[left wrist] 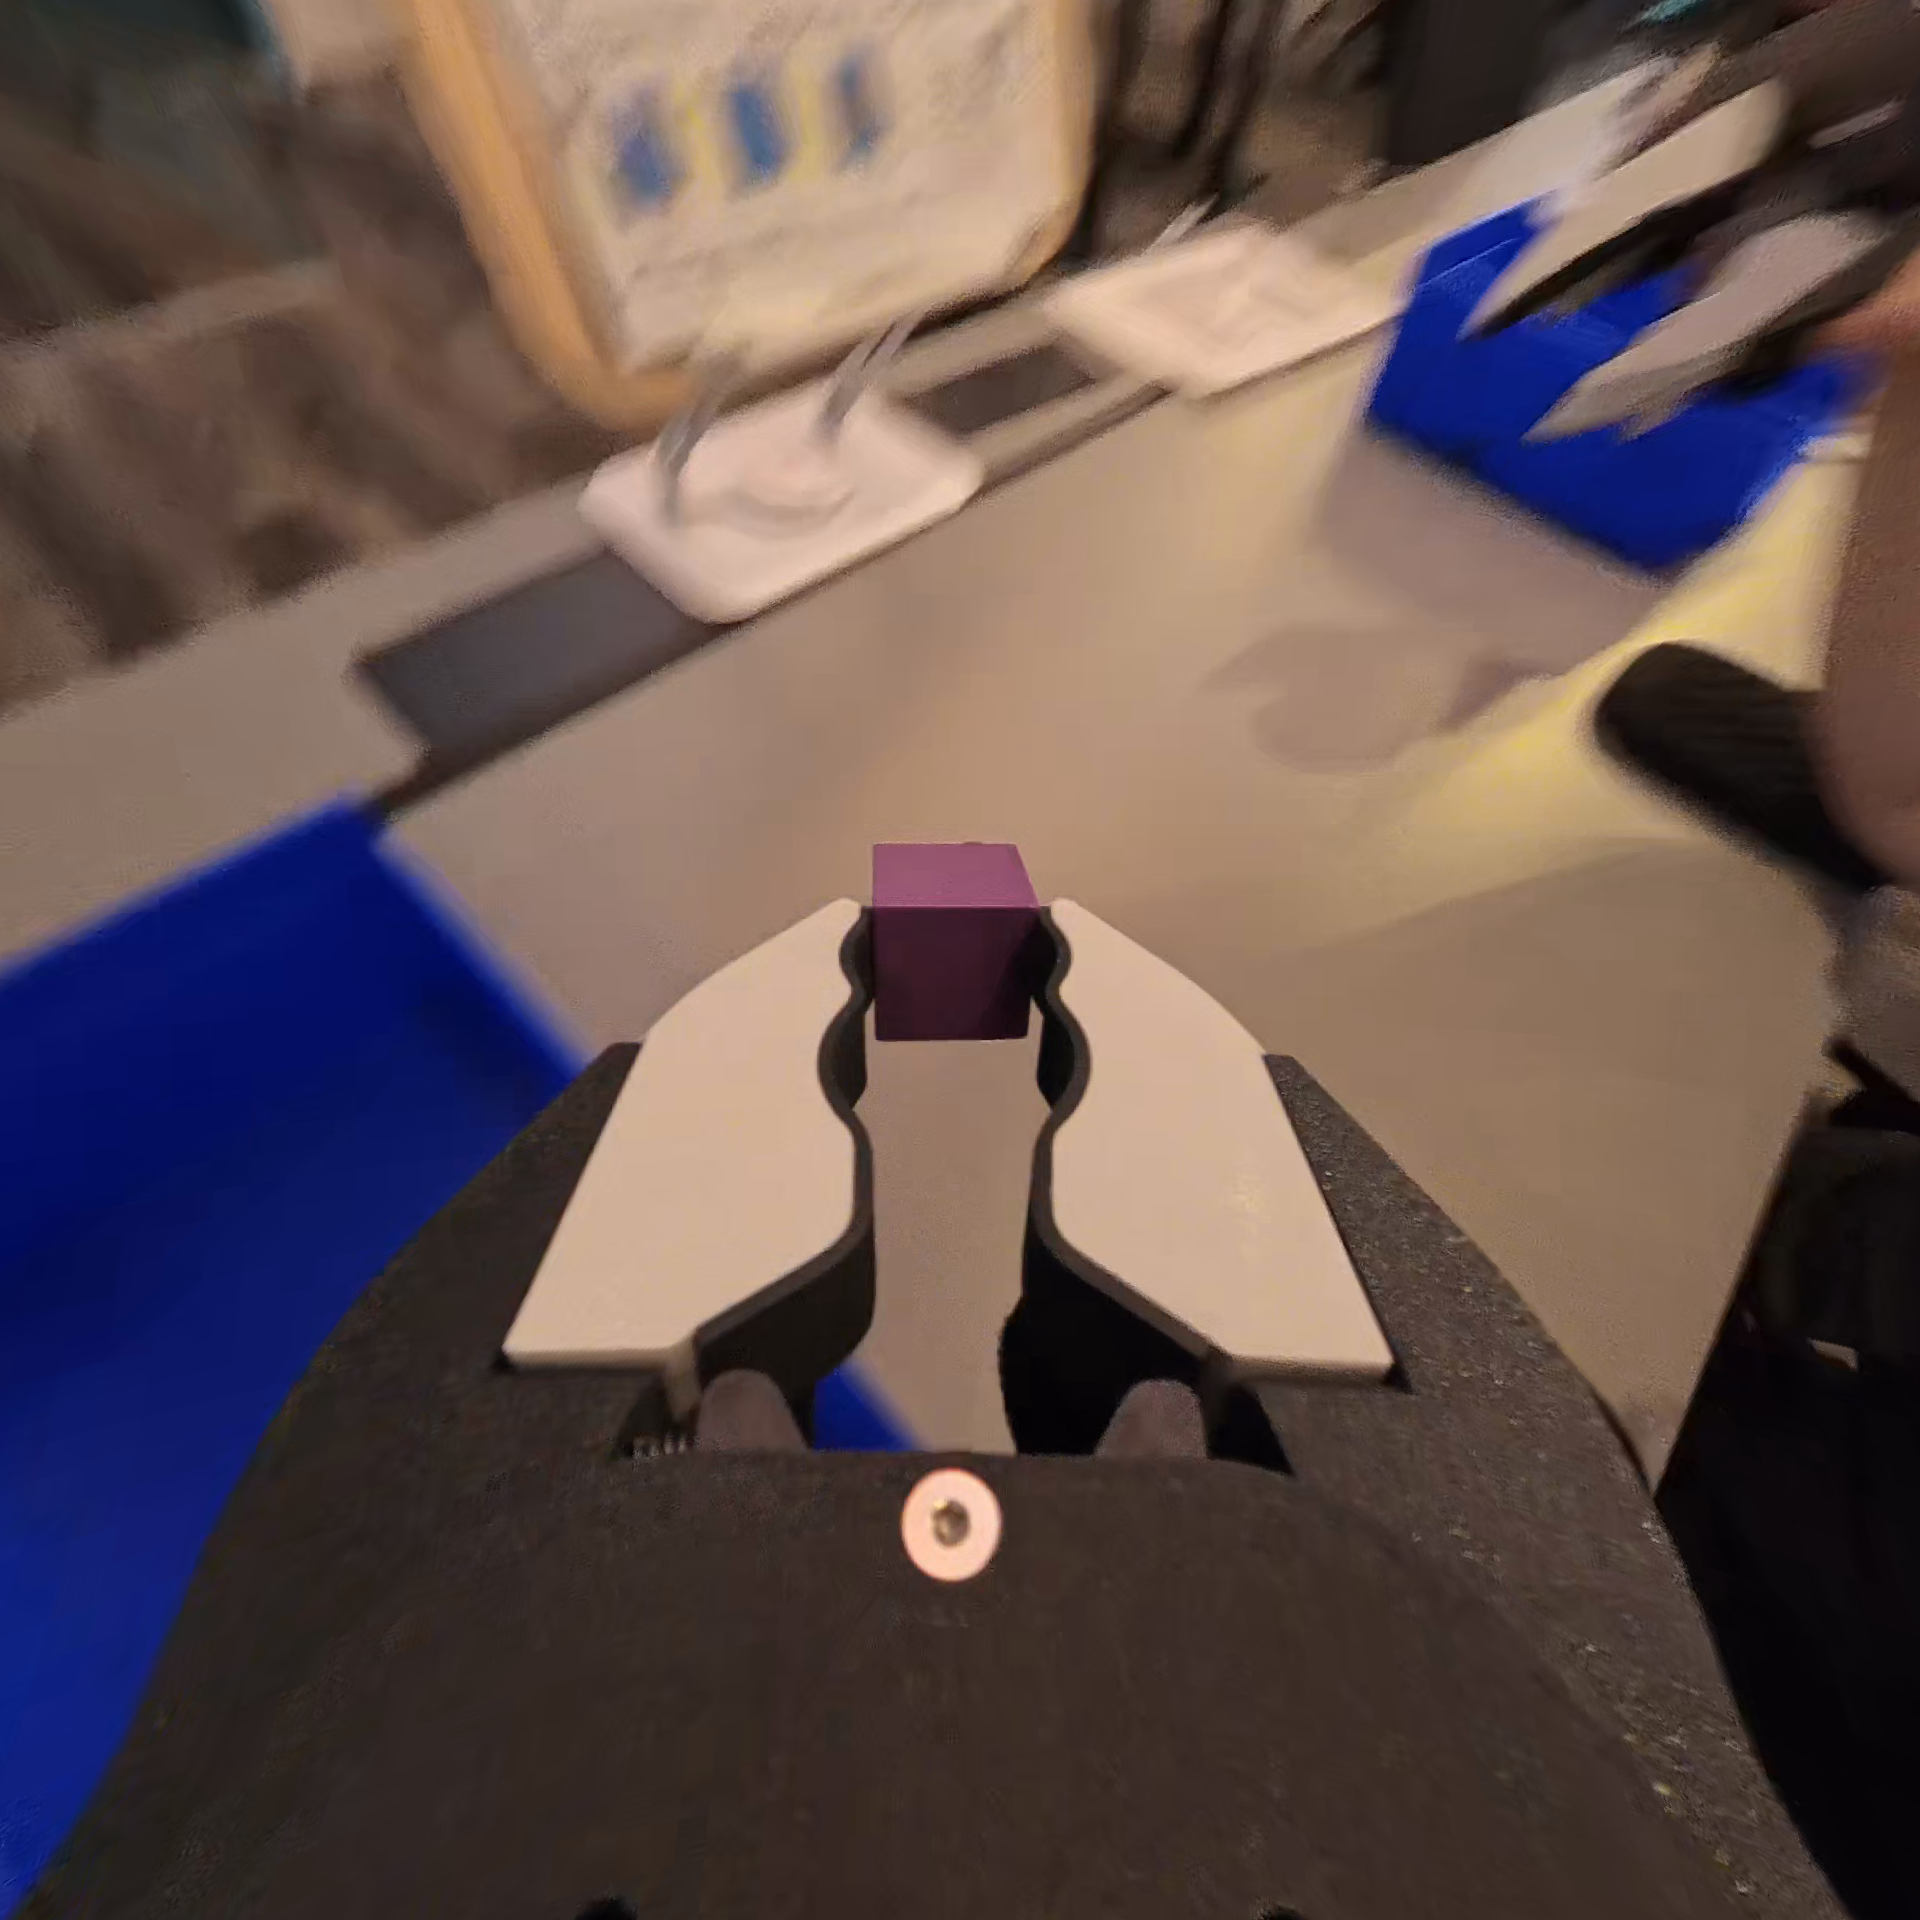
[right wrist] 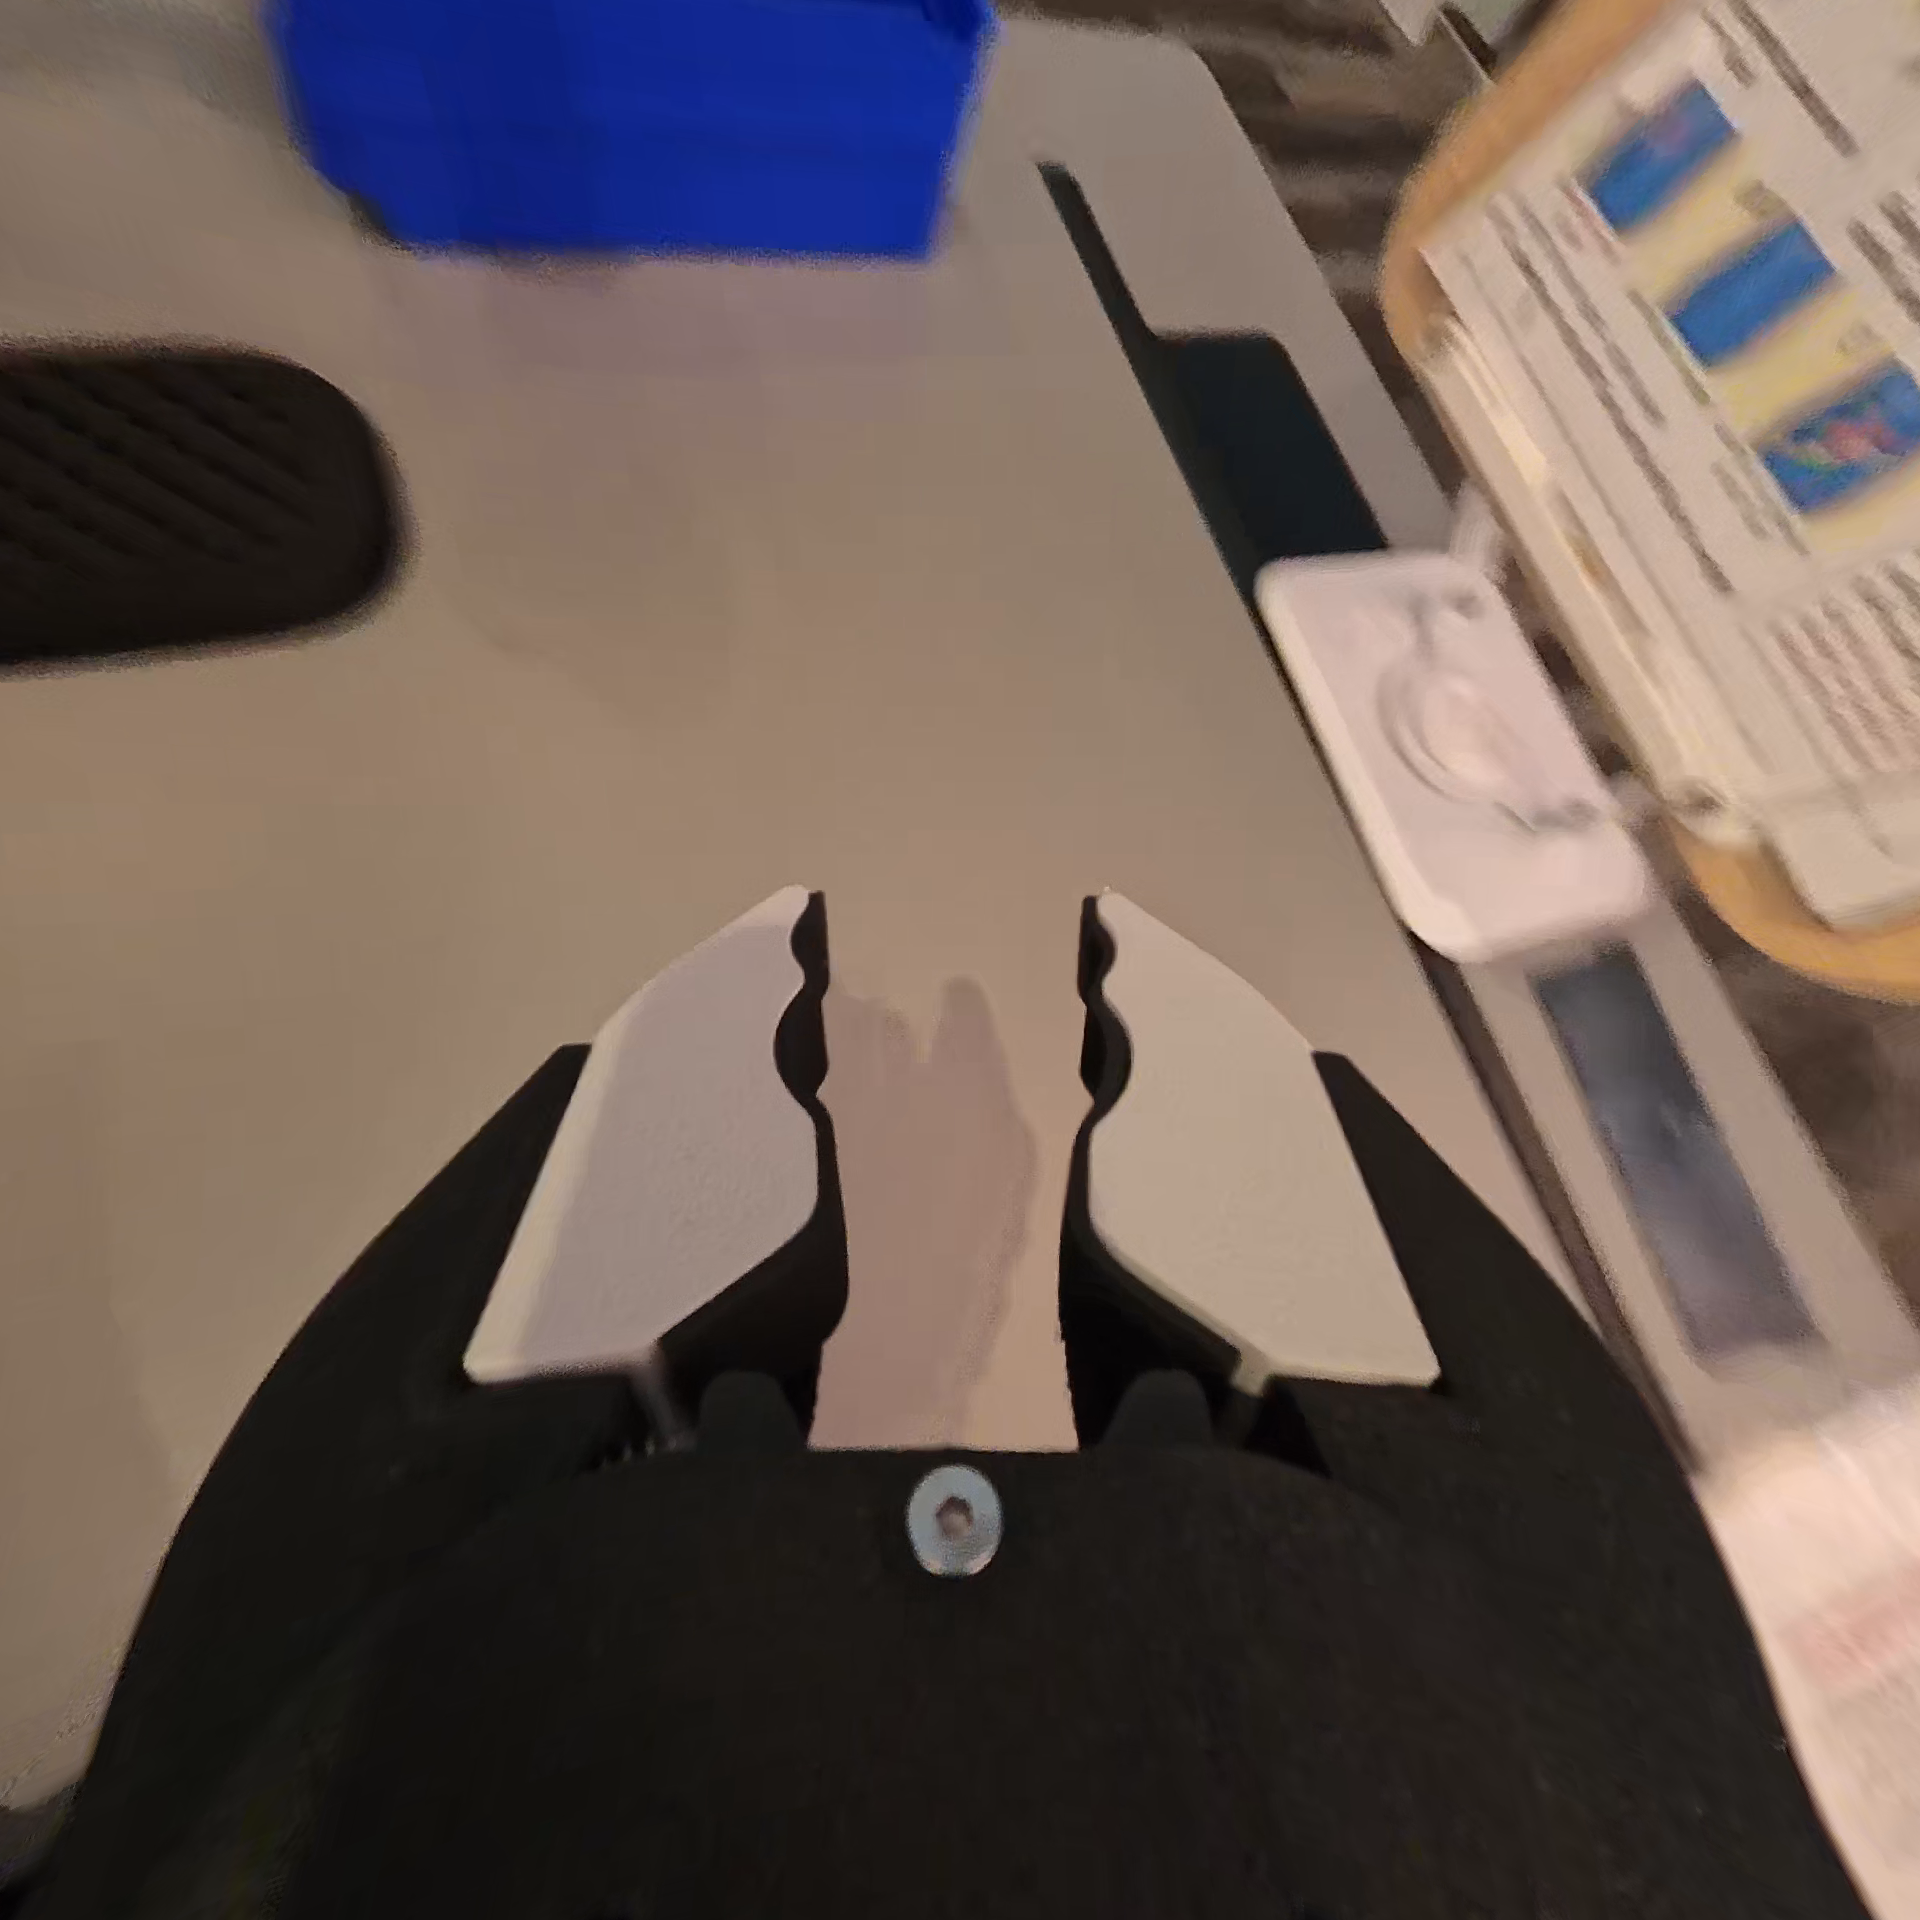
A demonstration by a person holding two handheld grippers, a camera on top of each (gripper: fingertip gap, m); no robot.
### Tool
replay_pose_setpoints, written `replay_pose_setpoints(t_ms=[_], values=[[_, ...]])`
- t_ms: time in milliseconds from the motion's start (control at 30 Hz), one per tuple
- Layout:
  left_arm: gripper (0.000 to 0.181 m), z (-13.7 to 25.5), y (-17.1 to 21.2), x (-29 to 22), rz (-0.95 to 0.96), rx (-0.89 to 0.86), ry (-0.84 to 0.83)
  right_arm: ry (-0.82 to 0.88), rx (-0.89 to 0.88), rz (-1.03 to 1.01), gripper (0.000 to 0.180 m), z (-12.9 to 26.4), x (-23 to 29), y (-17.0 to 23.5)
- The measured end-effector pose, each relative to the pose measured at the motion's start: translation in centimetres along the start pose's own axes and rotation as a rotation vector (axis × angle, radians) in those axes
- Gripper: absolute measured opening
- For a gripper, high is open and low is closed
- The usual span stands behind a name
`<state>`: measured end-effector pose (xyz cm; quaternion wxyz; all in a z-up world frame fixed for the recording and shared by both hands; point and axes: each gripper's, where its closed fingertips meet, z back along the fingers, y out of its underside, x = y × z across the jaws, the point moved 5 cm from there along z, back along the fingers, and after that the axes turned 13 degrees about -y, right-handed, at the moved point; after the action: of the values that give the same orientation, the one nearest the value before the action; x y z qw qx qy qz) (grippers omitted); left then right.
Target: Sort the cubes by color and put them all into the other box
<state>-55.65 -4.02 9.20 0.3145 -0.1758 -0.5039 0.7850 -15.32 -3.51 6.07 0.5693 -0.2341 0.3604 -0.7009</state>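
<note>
My left gripper (left wrist: 954, 914) is shut on a purple cube (left wrist: 954, 940) and holds it above the beige table. A blue box (left wrist: 197, 1195) lies low at the left of the left wrist view. A second blue box (left wrist: 1579, 416) stands far right, with the other gripper (left wrist: 1662, 312) blurred above it. My right gripper (right wrist: 954, 904) is open and empty above bare table. A blue box (right wrist: 634, 125) stands ahead of it at the top of the right wrist view. No other cubes show.
A white square stand (left wrist: 779, 509) and a wood-framed poster board (left wrist: 779, 187) sit at the table's far edge; they also show at the right of the right wrist view (right wrist: 1455, 758). A black ribbed armrest (right wrist: 177, 499) lies left, and shows in the left wrist view (left wrist: 1725, 758).
</note>
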Motion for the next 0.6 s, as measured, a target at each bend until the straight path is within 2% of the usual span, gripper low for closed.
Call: replay_pose_setpoints(t_ms=[100,200,367,433,533,600], values=[[0.028,-0.8,-3.2,-5.8,-0.13,-0.244,0.088,-0.286,-0.217,-0.096,0.045,-2.2,2.8,-3.5],[0.029,-3.2,-5.0,-10.9,-0.25,-0.37,0.155,-0.406,-0.3,-0.232,0.048,-3.4,4.1,-5.5],[0.029,-7.8,-7.8,-16.9,-0.435,-0.466,0.232,-0.661,-0.601,-0.501,0.04,-0.6,4.5,-7.9],[0.029,-9.3,-8.9,-18.5,-0.499,-0.506,0.262,-0.696,-0.757,-0.599,0.038,1.3,3.2,-7.7],[0.029,-11.1,-10.4,-20.5,-0.522,-0.556,0.323,-0.627,-0.755,-0.652,0.046,2.0,1.6,-6.1],[0.029,-12.1,-10.8,-21.6,-0.544,-0.589,0.338,-0.703,-0.77,-0.667,0.05,2.5,1.9,-6.1]])
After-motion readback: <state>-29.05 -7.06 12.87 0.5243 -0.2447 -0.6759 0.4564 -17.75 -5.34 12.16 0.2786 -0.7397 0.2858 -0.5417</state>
